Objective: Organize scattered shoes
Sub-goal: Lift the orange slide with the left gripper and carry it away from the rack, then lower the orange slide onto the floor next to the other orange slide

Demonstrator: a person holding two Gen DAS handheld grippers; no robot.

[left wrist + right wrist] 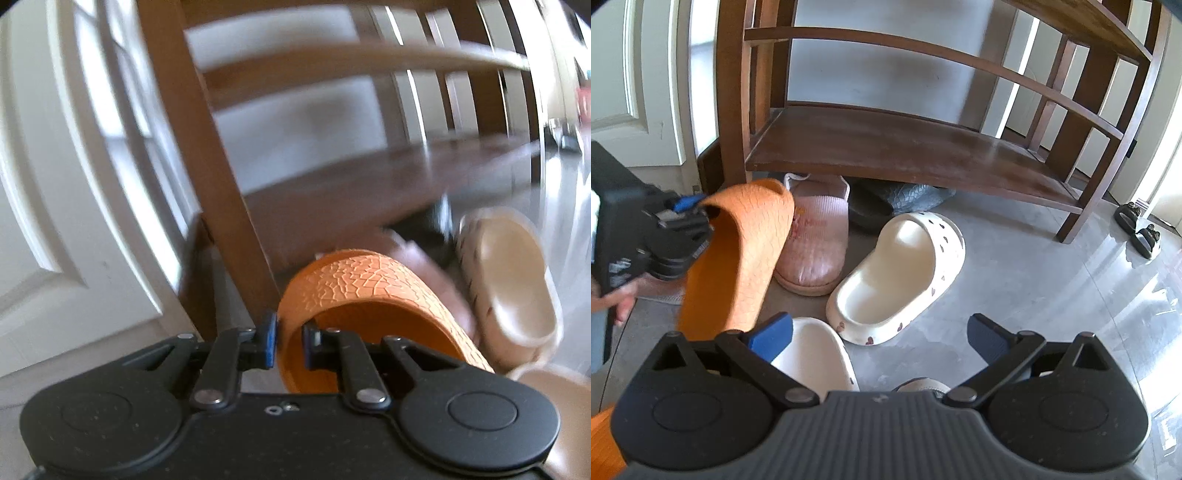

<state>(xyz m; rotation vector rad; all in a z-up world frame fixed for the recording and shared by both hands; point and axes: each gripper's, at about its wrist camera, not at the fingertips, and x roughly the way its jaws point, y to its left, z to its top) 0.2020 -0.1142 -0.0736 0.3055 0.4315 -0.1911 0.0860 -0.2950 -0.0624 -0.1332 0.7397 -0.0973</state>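
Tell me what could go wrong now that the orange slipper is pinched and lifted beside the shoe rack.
1. The left hand-held gripper pinches only the thin edge of the orange slipper, so it may swing or slip out.
2. It hangs close to the shoe rack post and could knock it.
3. The right hand-held gripper, open, hovers over the white slippers; the hanging slipper partly crosses its view and could collide.
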